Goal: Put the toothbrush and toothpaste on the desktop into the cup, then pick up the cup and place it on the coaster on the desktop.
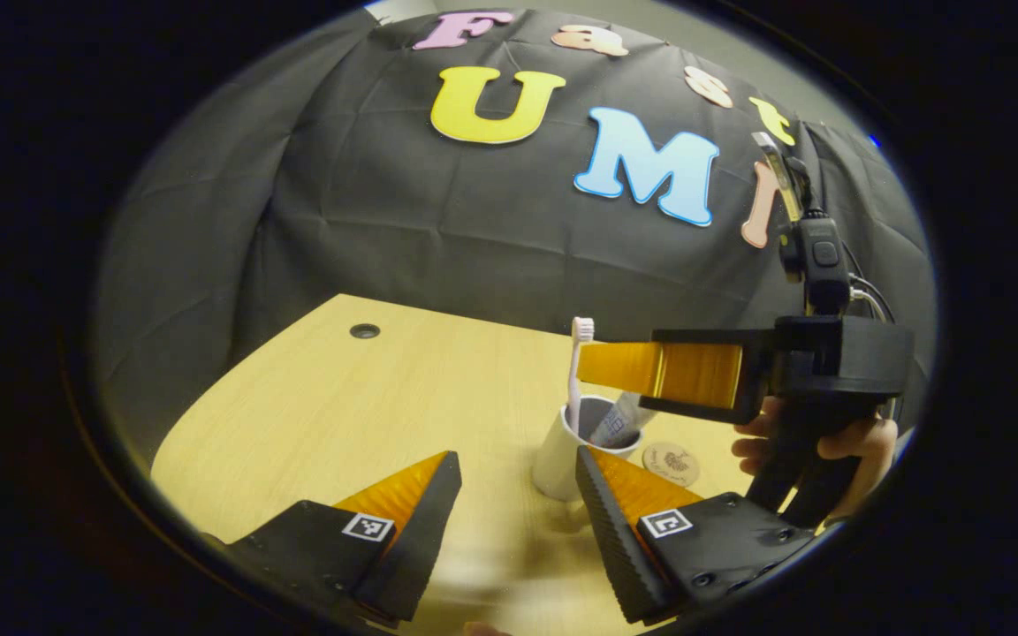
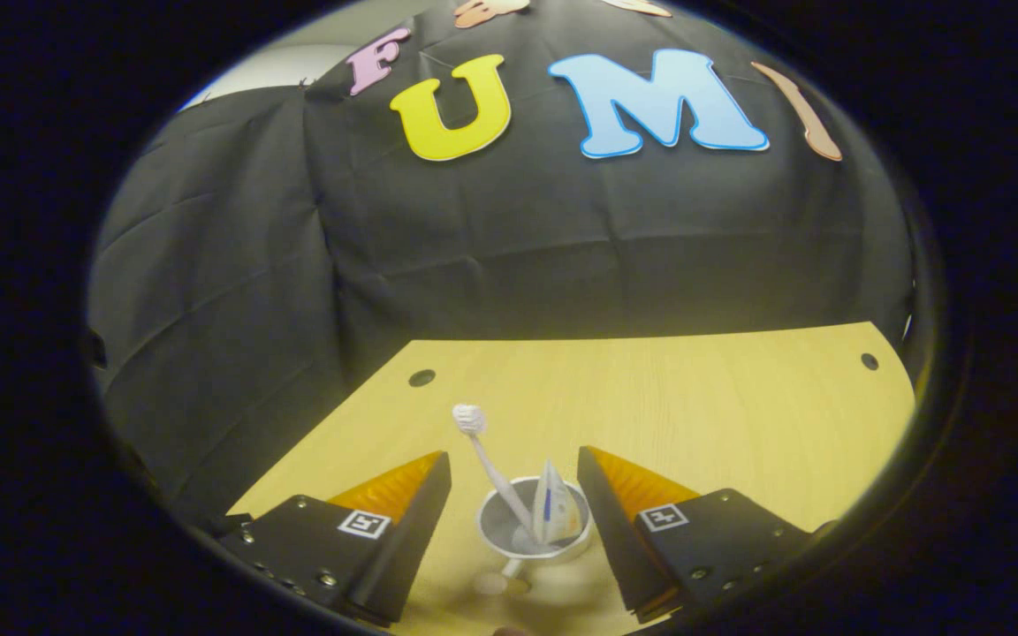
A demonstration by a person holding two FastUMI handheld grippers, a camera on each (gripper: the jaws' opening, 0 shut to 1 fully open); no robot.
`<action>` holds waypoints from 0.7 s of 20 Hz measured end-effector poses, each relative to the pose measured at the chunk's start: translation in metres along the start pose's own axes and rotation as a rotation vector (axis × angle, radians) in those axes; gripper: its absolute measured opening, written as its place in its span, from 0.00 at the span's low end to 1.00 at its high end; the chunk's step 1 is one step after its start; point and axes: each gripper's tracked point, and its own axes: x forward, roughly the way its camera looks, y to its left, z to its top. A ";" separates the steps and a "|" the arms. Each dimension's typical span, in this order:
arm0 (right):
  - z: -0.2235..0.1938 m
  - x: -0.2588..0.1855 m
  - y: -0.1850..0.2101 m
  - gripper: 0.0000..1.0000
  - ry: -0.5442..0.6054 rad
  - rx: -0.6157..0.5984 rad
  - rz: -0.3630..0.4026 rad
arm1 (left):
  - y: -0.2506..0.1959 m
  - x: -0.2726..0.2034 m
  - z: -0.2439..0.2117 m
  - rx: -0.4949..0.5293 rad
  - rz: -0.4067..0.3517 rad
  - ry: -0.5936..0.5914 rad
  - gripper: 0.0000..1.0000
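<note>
A white cup stands on the wooden desktop with a pink toothbrush and a toothpaste tube upright inside it. Just right of the cup lies a round brown coaster. My left gripper is open, low in front of the cup, which sits by its right finger. My right gripper hangs above the cup, held by a hand. In the right gripper view the right gripper is open over the cup, looking down on the toothbrush and the toothpaste.
The desktop has small round cable holes near its back corners, one at the far left and one at the far right. Black cloth hangs behind the table. Bare wood stretches left of the cup and behind it.
</note>
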 end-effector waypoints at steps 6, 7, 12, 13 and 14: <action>0.021 -0.024 -0.005 0.84 -0.051 0.011 -0.019 | -0.013 -0.002 -0.001 0.019 -0.020 0.013 0.92; 0.026 -0.030 -0.008 0.88 -0.064 0.013 -0.025 | -0.016 -0.001 -0.002 0.022 -0.024 0.017 0.93; 0.047 -0.061 -0.029 0.88 -0.121 0.003 -0.080 | -0.036 0.005 -0.006 0.040 -0.060 0.043 0.93; 0.050 -0.069 -0.034 0.88 -0.127 -0.001 -0.096 | -0.039 0.007 -0.009 0.047 -0.064 0.053 0.93; 0.053 -0.076 -0.039 0.88 -0.135 -0.006 -0.111 | -0.042 0.010 -0.009 0.052 -0.068 0.064 0.93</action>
